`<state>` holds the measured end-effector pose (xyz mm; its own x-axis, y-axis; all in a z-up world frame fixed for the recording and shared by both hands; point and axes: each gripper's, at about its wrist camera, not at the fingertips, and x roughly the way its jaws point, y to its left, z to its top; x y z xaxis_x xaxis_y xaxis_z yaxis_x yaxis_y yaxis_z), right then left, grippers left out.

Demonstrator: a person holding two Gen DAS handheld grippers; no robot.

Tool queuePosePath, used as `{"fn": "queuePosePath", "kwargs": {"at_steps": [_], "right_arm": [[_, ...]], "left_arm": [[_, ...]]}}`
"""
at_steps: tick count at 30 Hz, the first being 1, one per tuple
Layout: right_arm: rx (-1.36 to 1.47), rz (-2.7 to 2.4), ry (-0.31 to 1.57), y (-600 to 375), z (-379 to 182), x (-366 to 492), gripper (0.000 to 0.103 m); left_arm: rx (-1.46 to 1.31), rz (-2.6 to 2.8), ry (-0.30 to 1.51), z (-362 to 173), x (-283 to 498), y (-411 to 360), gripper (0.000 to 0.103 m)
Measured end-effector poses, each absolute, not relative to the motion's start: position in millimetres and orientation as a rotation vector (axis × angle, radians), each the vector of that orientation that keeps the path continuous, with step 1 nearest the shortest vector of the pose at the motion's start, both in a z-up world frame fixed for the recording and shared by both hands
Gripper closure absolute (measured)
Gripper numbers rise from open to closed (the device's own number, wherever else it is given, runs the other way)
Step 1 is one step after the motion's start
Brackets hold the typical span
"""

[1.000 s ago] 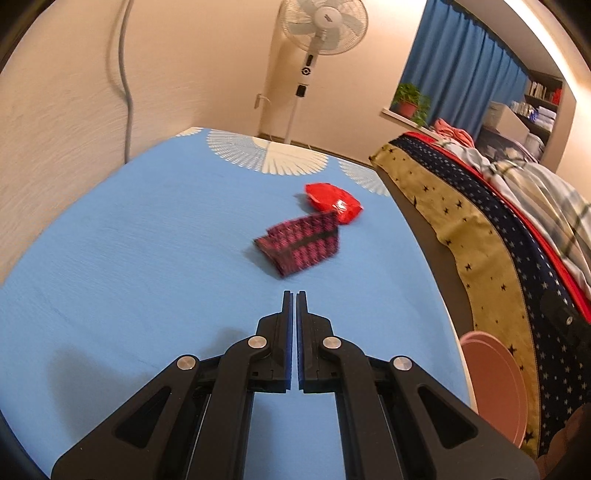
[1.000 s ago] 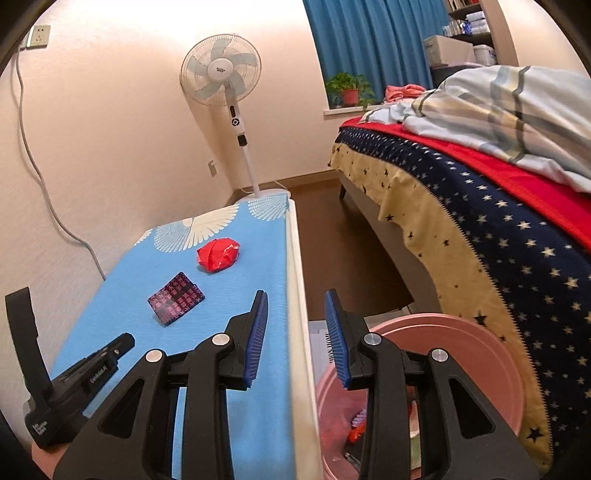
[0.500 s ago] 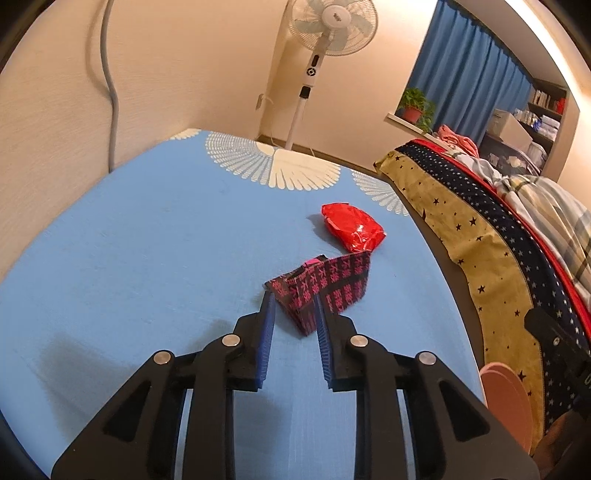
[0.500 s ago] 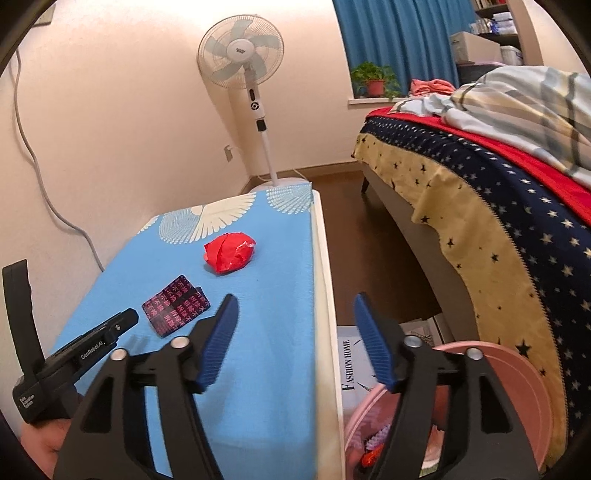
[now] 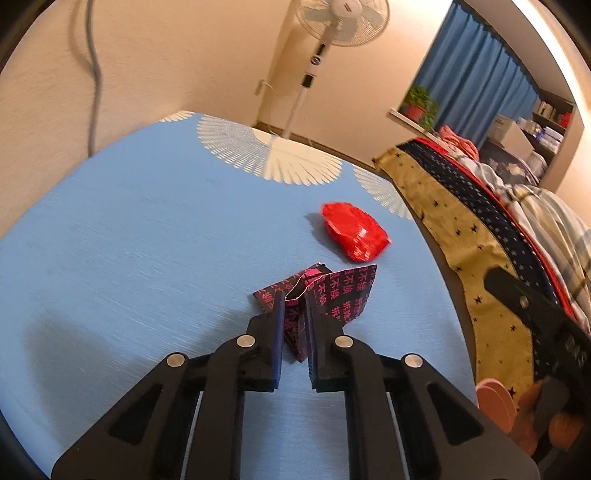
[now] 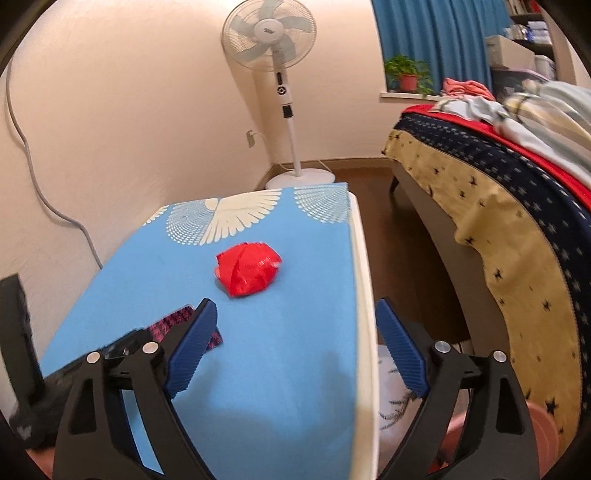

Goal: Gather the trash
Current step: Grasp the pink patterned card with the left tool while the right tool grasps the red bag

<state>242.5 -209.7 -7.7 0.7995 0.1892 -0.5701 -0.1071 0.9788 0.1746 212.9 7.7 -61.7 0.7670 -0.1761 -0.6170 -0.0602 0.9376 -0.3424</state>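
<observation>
Closing jaws on the left gripper (image 5: 294, 314) have the near fold of the dark pink-printed wrapper (image 5: 325, 295) between their pads, and the foil is already buckling upward there, so the pinch looks made or all but made. Opposite, the right gripper (image 6: 295, 332) is spreading its jaws wide with nothing between them, hanging over the near right part of the blue table cover (image 6: 280, 369). Farther along that cover, toward its right edge, lies the crumpled red wrapper (image 6: 248, 268), apart from the dark one and untouched. Low on the right, beside the starred bedspread (image 6: 517, 280), shows the rim of a pink bin (image 5: 495, 402), probably where the trash belongs. The main risk is the grip itself: only a thin corner of slick foil sits between the pads, and a quick lift could let it slide out or tear. Should the right gripper go for the red wrapper, a glancing touch might nudge the light ball off the table's right edge. Pink characters cover the dark wrapper; they look like Chinese or Japanese print, too warped to read with confidence. A logo on the standing fan (image 6: 271, 31) is too small to make out.
</observation>
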Motion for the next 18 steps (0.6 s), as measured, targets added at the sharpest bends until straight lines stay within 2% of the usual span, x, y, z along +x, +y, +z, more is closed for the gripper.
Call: {"fn": "queuePosePath", "kwargs": {"at_steps": [7, 18], "right_arm": [[0.088, 0.208, 0.688, -175.0, -16.5, 298.7, 0.008], [-0.024, 0.229, 0.831, -132.1, -52.2, 358.4, 0.005]], "left_arm": [[-0.385, 0.087, 0.669, -59.1, 204.5, 33.1, 0.093], [-0.402, 0.106, 0.668, -61.7, 204.5, 39.7, 0.093]]}}
